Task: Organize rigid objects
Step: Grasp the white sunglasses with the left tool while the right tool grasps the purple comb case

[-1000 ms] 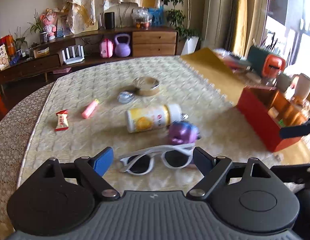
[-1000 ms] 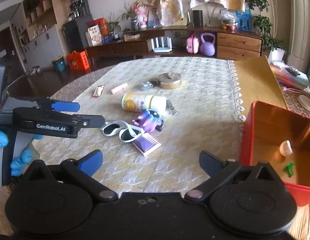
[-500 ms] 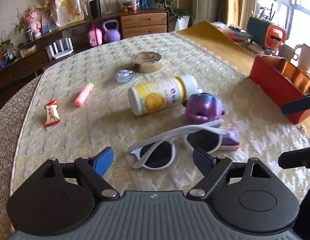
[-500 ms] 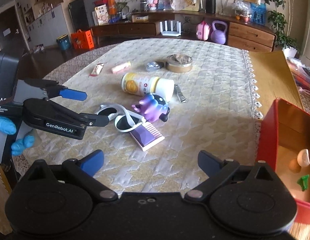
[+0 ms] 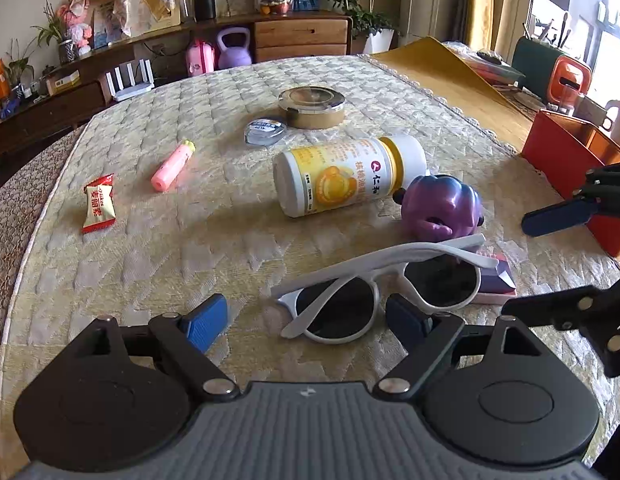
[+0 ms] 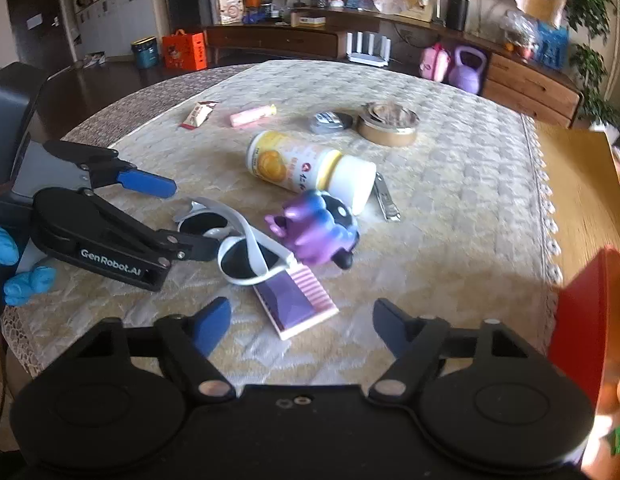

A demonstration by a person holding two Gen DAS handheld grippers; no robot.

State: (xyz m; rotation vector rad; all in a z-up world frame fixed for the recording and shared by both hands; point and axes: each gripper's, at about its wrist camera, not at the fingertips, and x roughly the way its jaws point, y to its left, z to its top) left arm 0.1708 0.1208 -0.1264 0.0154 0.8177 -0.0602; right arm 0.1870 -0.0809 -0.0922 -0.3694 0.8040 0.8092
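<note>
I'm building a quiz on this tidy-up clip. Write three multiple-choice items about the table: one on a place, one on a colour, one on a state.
1. What lies between the left gripper's fingers?
A. the sunglasses
B. the candy
C. the red box

2. What colour is the toy figure?
A. green
B. purple
C. white

3. How is the yellow bottle?
A. upright
B. uncapped
C. on its side

Key:
1 A, the left gripper brackets the sunglasses.
2 B, the toy figure is glossy purple.
3 C, the yellow bottle lies flat, cap on.
</note>
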